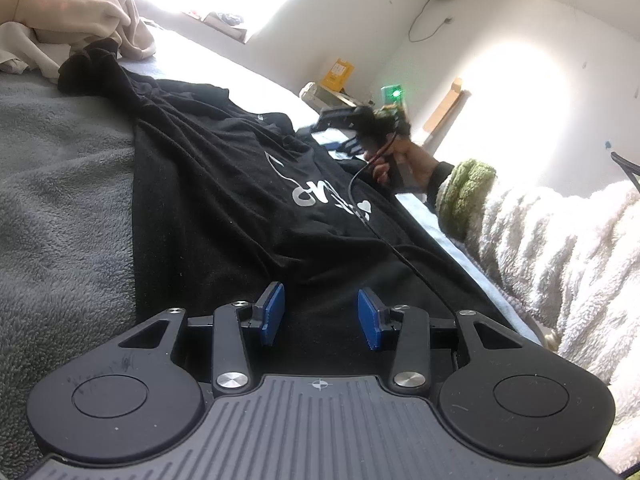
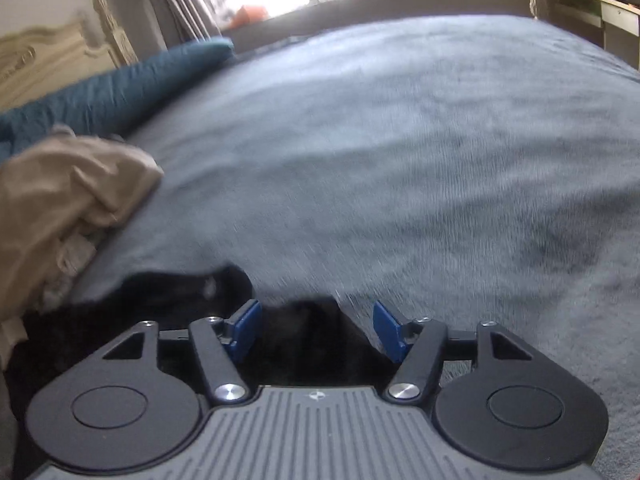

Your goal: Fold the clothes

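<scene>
A black T-shirt (image 1: 224,184) with a white print lies spread along the grey fleece blanket (image 1: 60,208). My left gripper (image 1: 323,316) hovers low over its near edge. Its blue pads (image 1: 274,312) stand apart, with only flat cloth beneath them, so it is open. In the left wrist view a hand holds my right gripper (image 1: 334,120), blurred, at the shirt's far end. In the right wrist view my right gripper (image 2: 316,328) is open over a corner of the black T-shirt (image 2: 304,340). That cloth lies between and below the pads without being pinched.
A heap of beige clothes (image 1: 80,12) (image 2: 68,196) sits by the shirt's far end. A teal pillow (image 2: 112,88) and a headboard (image 2: 48,56) lie beyond. A fluffy white sleeve (image 1: 560,264) runs along the bed's right edge. Open grey blanket (image 2: 400,160) stretches ahead.
</scene>
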### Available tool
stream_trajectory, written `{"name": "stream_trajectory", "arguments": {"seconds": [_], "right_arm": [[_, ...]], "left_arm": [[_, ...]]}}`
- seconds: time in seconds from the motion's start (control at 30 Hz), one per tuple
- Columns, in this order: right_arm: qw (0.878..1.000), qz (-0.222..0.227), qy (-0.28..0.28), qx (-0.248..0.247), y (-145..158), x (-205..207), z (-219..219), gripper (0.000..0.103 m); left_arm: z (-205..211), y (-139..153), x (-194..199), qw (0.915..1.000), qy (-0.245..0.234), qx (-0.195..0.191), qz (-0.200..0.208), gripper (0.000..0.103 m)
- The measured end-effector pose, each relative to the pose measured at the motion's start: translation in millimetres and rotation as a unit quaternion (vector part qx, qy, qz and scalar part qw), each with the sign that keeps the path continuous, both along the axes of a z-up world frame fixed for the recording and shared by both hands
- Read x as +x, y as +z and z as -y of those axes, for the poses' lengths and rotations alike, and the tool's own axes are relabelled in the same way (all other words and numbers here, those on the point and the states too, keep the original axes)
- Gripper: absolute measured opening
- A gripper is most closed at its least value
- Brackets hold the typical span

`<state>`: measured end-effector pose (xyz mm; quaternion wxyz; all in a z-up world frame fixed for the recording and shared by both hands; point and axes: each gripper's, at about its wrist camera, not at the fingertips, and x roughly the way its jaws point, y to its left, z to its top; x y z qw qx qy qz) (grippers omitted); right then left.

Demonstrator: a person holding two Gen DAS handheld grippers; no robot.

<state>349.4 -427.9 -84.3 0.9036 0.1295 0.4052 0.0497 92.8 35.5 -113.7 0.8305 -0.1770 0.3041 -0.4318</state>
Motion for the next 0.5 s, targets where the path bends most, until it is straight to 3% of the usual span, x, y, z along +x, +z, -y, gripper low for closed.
{"name": "stream_trajectory", "arguments": {"seconds": [0.03,0.1,0.13,0.23,0.37,0.5], "right_arm": [[1.0,-0.007,0.0,-0.007,-5,0,-1,0.056],[1.0,0.007,-0.008,-0.014,-3,-4,-3,0.018],[1.0,0.02,-0.013,-0.005,1,-8,0,0.004],[0.997,0.064,-0.036,0.0,15,-17,8,0.004],[0.994,0.081,-0.07,0.009,16,-17,20,0.004],[0.994,0.044,-0.095,0.008,-8,-8,24,0.008]], "left_arm": [[0,0,0,1.0,0.0,-0.001,0.0,0.041],[0,0,0,1.0,0.0,-0.002,-0.001,0.041],[0,0,0,1.0,-0.001,-0.002,-0.001,0.041],[1,0,0,1.0,-0.001,-0.001,0.0,0.041],[1,1,-1,1.0,-0.001,0.0,0.001,0.041],[0,0,0,1.0,-0.001,-0.001,0.0,0.041]]}}
